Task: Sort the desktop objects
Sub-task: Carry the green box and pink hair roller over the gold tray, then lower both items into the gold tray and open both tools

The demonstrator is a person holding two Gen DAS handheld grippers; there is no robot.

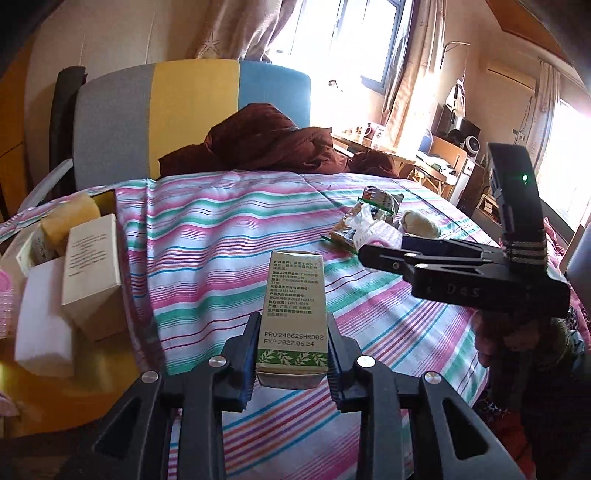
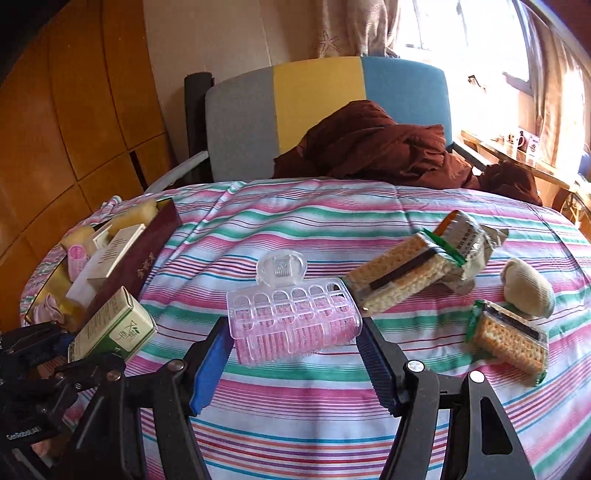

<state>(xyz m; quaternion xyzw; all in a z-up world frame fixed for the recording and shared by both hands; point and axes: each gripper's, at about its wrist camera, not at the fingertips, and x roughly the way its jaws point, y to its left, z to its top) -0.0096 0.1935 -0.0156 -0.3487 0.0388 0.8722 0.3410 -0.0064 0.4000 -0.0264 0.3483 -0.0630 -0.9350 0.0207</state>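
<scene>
I'm gripping the green-and-cream carton in the left tongs, above the striped cloth | reading "PRO:240625HRD02", "EXP:2027.06.24" | right tongs standing apart around the pink hair roller, not clamping | "GenRobot.AI" showing on the left unit | storage box sitting far left.

Blown-out window glare upper right; fisheye edges dark, bowed
</scene>
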